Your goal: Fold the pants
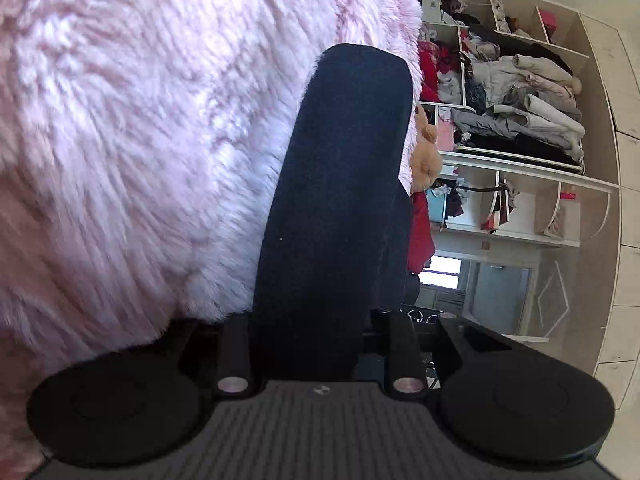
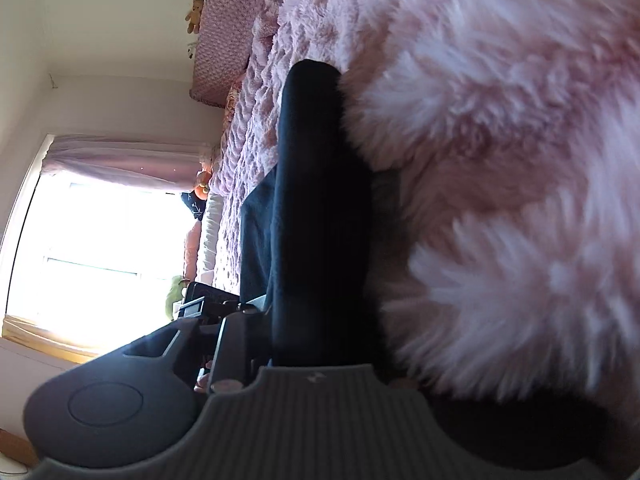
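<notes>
Left wrist view first: the left hand-held gripper (image 1: 328, 184) looks clamped on a band of dark navy fabric, presumably an edge of the pants (image 1: 340, 200). The cloth runs straight up the middle of the frame from between the finger bases, so the jaws sit narrow with the fabric pinched between them. The actual pads are buried under the cloth, so the contact itself isn't visible. The fluffy pink bedspread (image 1: 140, 140) fills everything to the left, just beside the gripper. Messy closet shelves (image 1: 520, 92) stand off to the right.

Right wrist view: same story. The right hand-held gripper (image 2: 320, 208) is narrowed onto another strip of the same pants (image 2: 320, 200), with the pink bedspread (image 2: 500, 160) pressing in from the right. More dark fabric lies flat on the bed beyond the strip, toward the bright window (image 2: 100, 248).

Judging by that, this reads as the grab step: both edges pinched, fold not yet made. The next move probably calls for lifting both ends together and carrying them evenly across so the fabric doesn't skew or slip out.
</notes>
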Action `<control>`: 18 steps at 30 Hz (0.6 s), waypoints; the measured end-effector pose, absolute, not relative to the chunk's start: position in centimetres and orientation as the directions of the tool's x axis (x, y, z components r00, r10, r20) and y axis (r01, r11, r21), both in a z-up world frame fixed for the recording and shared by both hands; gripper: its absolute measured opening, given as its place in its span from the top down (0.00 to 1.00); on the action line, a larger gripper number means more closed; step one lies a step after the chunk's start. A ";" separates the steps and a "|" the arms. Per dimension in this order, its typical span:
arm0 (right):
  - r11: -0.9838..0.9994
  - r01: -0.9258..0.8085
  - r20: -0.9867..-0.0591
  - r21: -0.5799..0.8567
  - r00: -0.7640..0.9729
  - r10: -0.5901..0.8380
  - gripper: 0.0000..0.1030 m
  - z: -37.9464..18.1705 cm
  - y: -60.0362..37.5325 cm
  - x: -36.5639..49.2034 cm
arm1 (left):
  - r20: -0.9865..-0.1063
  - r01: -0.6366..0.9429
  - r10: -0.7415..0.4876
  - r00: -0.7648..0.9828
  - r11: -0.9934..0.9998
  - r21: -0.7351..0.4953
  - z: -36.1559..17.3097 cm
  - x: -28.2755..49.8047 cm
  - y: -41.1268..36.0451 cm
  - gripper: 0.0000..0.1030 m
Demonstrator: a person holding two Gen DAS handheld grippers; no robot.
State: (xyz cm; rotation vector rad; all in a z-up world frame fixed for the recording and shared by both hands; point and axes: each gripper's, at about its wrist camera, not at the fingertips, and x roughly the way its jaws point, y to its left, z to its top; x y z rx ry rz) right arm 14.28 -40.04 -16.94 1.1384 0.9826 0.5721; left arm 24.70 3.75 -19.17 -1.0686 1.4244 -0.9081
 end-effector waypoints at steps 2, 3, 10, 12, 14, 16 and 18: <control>0.350 0.104 -0.353 0.931 0.502 0.789 0.76 -16.3 -39.4 14.3 | -0.303 -0.122 -0.953 -0.017 0.303 -0.945 -18.5 24.7 4.0 0.70; 0.347 0.114 -0.354 0.931 0.514 0.781 0.76 -15.8 -39.1 14.1 | -0.300 -0.115 -0.954 -0.018 0.300 -0.947 -18.1 24.8 4.3 0.70; 0.359 0.000 -0.308 0.933 0.512 0.802 0.76 -10.6 -32.3 15.1 | -0.341 -0.100 -0.940 0.027 0.336 -0.936 -14.4 24.9 10.2 0.71; 0.344 -0.038 -0.285 0.938 0.482 0.828 0.76 -9.5 -29.4 16.2 | -0.356 -0.088 -0.931 0.074 0.350 -0.933 -12.8 24.5 13.2 0.71; 0.325 -0.071 -0.259 0.943 0.457 0.851 0.76 -8.7 -26.4 17.3 | -0.375 -0.075 -0.919 0.123 0.368 -0.927 -11.2 23.9 16.2 0.71; 0.315 -0.099 -0.243 0.944 0.439 0.865 0.76 -8.0 -23.5 18.4 | -0.409 -0.055 -0.896 0.170 0.406 -0.912 -9.5 23.3 19.2 0.71; 0.296 -0.117 -0.224 0.948 0.417 0.881 0.76 -7.4 -20.2 19.7 | -0.442 -0.048 -0.873 0.206 0.442 -0.896 -8.0 22.9 22.0 0.71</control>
